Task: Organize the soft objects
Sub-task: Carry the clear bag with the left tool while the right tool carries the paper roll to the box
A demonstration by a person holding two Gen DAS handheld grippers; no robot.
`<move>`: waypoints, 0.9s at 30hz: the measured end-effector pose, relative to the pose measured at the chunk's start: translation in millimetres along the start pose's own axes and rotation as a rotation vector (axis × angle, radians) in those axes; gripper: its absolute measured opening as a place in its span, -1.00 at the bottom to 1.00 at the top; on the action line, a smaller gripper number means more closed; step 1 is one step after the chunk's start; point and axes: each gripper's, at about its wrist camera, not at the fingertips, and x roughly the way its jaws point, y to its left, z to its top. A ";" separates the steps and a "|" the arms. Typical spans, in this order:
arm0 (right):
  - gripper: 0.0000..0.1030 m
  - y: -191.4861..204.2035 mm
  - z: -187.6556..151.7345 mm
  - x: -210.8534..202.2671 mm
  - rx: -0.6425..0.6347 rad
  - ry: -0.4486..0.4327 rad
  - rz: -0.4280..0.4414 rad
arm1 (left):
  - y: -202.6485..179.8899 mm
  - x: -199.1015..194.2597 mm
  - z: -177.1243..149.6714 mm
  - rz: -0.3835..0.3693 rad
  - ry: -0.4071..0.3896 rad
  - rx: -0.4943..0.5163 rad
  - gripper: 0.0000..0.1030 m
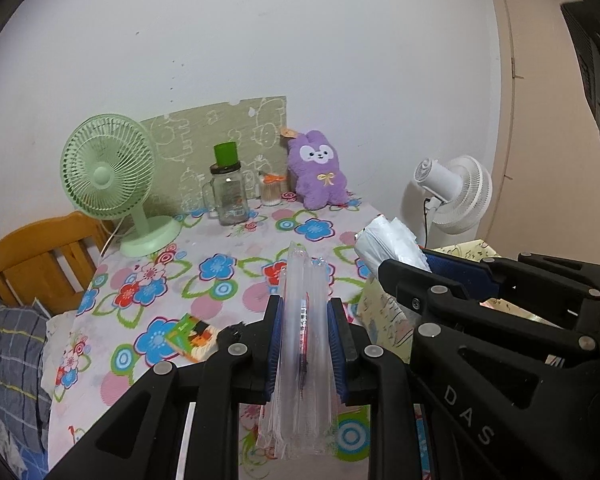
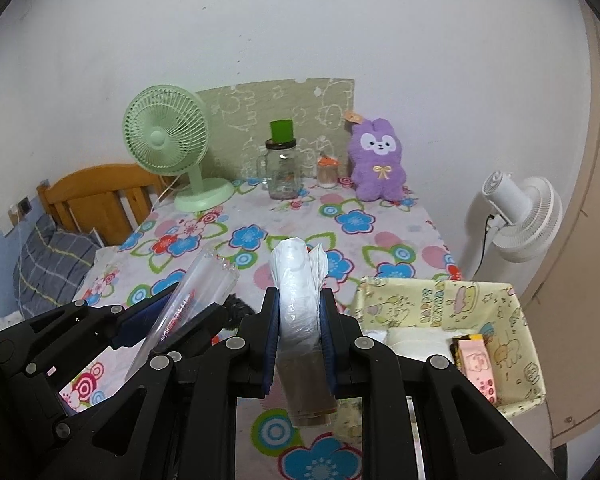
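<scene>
My left gripper (image 1: 305,310) is shut on a clear plastic pack (image 1: 303,344) with red print, held above the flowered table (image 1: 220,276); it also shows in the right wrist view (image 2: 188,304). My right gripper (image 2: 299,304) is shut on a white rolled plastic bundle with a brown end (image 2: 298,300), also seen in the left wrist view (image 1: 392,244). A purple plush rabbit (image 1: 320,170) sits at the table's far edge against the wall (image 2: 378,162). A yellow fabric basket (image 2: 500,312) stands to the right of my right gripper, holding a pink packet (image 2: 478,368).
A green desk fan (image 1: 108,176), a glass jar with a green cup on top (image 1: 228,192) and a small jar (image 1: 270,190) stand at the back. A small green booklet (image 1: 190,336) lies near the left gripper. A white fan (image 2: 520,216) stands off the table's right. A wooden headboard (image 1: 40,256) is at left.
</scene>
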 end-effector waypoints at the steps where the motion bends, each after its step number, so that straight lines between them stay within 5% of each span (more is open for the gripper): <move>1: -0.57 -3.1 0.8 -0.3 0.003 -0.001 -0.003 | -2.7 1.2 1.4 -0.003 -0.001 0.002 -0.60; 27: -0.57 -89.9 -2.0 -7.4 0.091 -0.023 -0.112 | -79.7 35.0 24.9 -0.125 0.000 0.071 -0.59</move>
